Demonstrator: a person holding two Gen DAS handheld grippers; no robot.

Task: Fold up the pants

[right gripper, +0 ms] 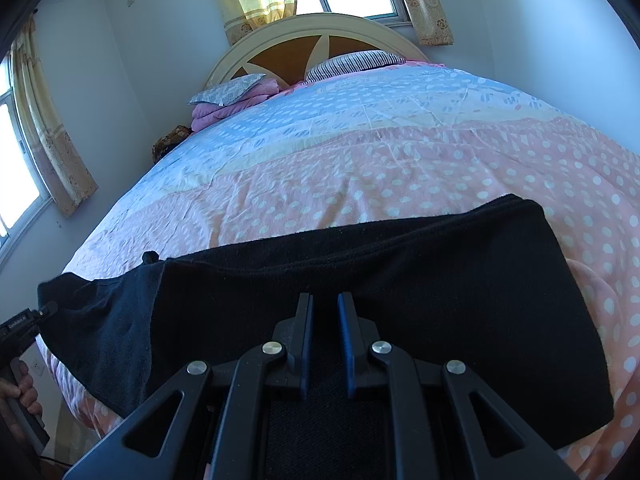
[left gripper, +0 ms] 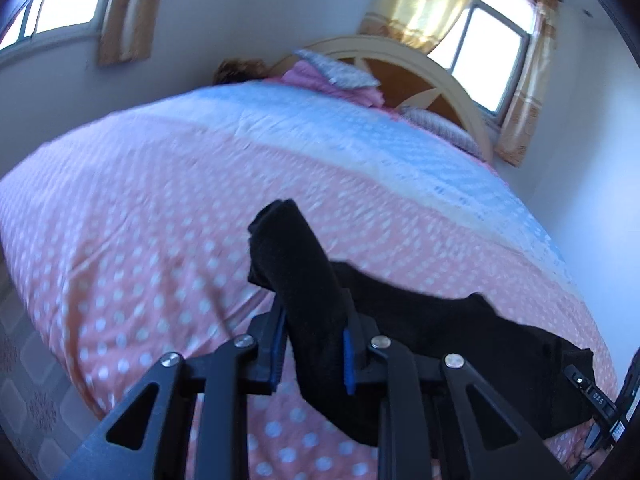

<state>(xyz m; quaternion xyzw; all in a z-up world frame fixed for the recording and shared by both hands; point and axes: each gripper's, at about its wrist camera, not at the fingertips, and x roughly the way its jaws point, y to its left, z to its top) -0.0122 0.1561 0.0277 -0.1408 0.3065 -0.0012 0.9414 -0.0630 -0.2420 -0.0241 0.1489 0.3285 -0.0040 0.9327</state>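
Note:
Black pants (right gripper: 360, 280) lie across the near part of the bed, folded into a broad band. My left gripper (left gripper: 316, 320) is shut on one end of the pants (left gripper: 304, 280) and holds it lifted above the cover; the rest trails to the right (left gripper: 460, 328). My right gripper (right gripper: 324, 312) hovers over the middle of the pants, its jaws nearly closed with a narrow gap and nothing between them. The left gripper's tip shows at the left edge of the right wrist view (right gripper: 36, 316), at the pants' end.
The bed cover (right gripper: 400, 152) is pink with white dots near me and blue farther away. Pillows (right gripper: 352, 62) and a folded pink blanket (right gripper: 224, 108) lie by the headboard (right gripper: 312, 36). Walls and curtained windows surround the bed. Floor tiles (left gripper: 36, 392) show at the left.

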